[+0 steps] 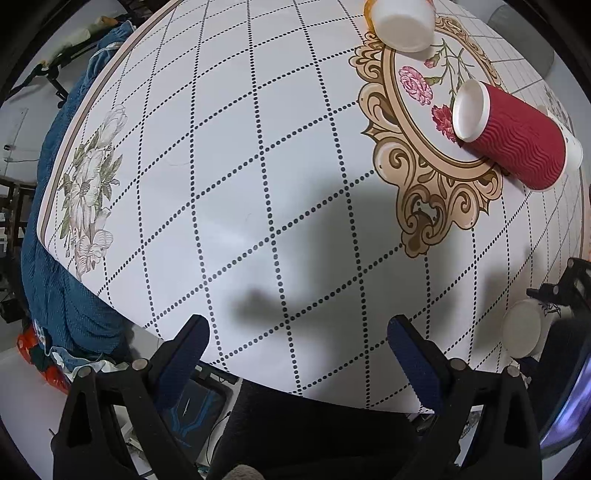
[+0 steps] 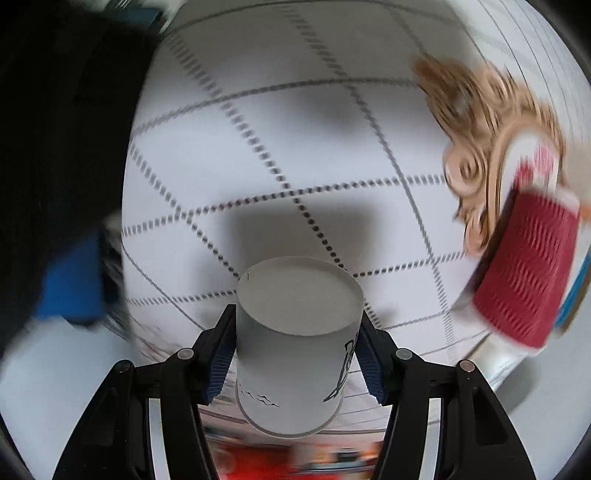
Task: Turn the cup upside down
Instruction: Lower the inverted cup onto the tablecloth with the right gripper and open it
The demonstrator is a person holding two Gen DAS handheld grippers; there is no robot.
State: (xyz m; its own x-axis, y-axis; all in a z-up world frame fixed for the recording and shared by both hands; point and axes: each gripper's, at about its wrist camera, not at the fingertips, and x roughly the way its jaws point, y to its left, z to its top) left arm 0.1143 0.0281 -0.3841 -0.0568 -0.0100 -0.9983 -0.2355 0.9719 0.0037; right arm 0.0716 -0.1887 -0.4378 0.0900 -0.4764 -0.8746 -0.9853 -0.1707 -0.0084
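My right gripper is shut on a white paper cup with dark print, held above the table with its flat bottom pointing away from the camera. The same cup and the right gripper show at the right edge of the left wrist view. My left gripper is open and empty above the near edge of the table. A red ribbed cup lies on its side on the floral medallion; it also shows blurred in the right wrist view.
The table wears a white cloth with a dotted grid and flower prints. Another white cup stands at the far edge. A blue fabric heap lies beside the table on the left.
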